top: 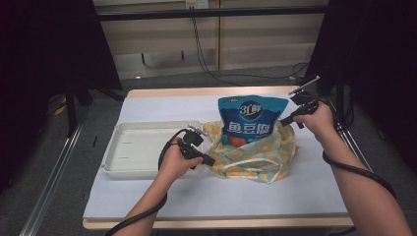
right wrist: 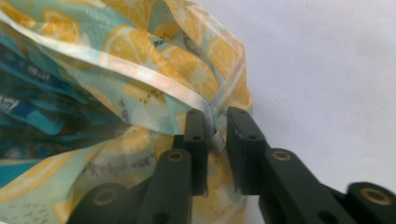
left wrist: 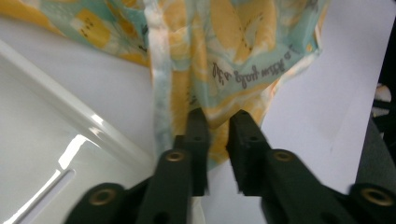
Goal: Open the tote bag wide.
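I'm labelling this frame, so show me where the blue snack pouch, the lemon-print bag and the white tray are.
blue snack pouch (top: 252, 118): high view, middle of its front.
lemon-print bag (top: 255, 155): high view, its front fabric.
white tray (top: 114, 147): high view, its left rim.

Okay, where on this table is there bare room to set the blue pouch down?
Bare sheet lies along the near edge of the table, in front of the lemon-print bag, and inside the white tray at left. The middle is crowded: blue pouch, bag and both hands.
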